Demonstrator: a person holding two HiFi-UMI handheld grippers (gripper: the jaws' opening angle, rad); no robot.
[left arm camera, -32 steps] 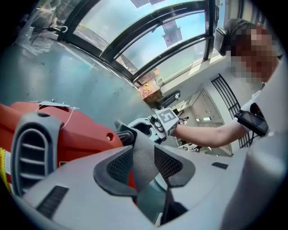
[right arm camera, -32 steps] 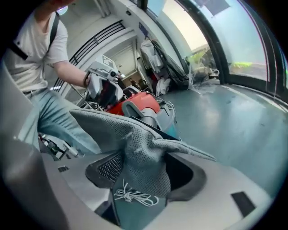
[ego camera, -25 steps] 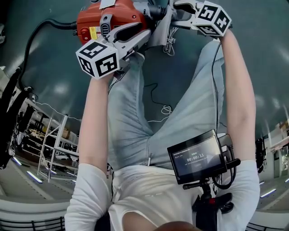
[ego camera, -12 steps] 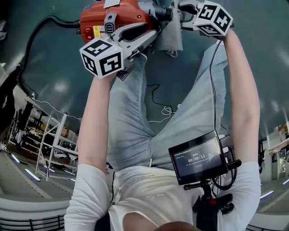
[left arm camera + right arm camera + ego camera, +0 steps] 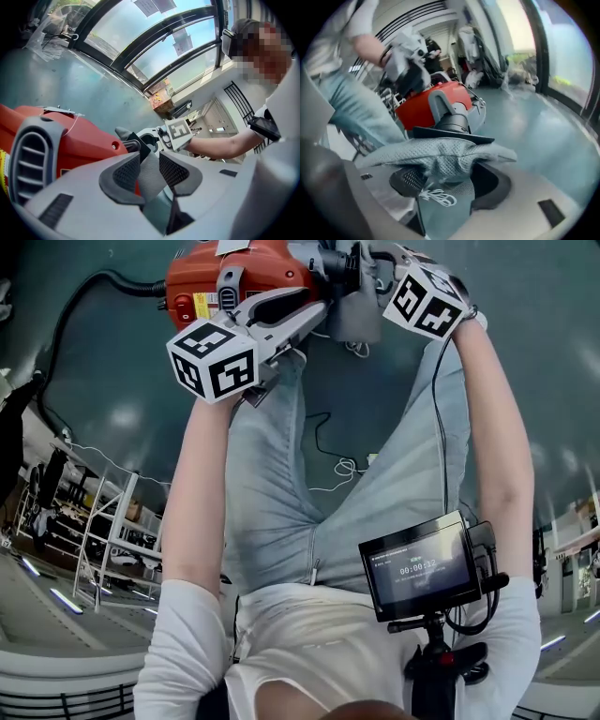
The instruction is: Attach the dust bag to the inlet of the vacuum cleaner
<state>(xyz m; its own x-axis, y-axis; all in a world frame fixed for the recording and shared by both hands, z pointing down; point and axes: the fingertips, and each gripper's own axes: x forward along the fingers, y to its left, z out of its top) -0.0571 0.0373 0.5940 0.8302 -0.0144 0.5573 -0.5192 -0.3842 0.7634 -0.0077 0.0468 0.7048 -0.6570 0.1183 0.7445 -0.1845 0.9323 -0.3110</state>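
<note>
The red vacuum cleaner (image 5: 248, 273) lies on the floor at the top of the head view. My right gripper (image 5: 447, 173) is shut on the bunched grey dust bag (image 5: 440, 157). The bag's black collar (image 5: 454, 135) sits right against the vacuum's black inlet (image 5: 453, 123). My left gripper (image 5: 150, 171) reaches over the vacuum's body (image 5: 79, 140). Its jaws have just been closing, and a flap of the bag's fabric (image 5: 151, 180) stands in the narrow gap between the pads. In the head view the bag (image 5: 358, 315) hangs between both grippers.
A black hose (image 5: 66, 324) curves away from the vacuum to the left. A white string (image 5: 342, 470) lies on the floor between the person's legs. A small monitor (image 5: 422, 563) hangs at the person's waist. Metal racks (image 5: 103, 531) stand at the left.
My right gripper has rolled and its marker cube has swung down and left towards the vacuum, taking the bag with it. The left gripper has stayed where it was.
</note>
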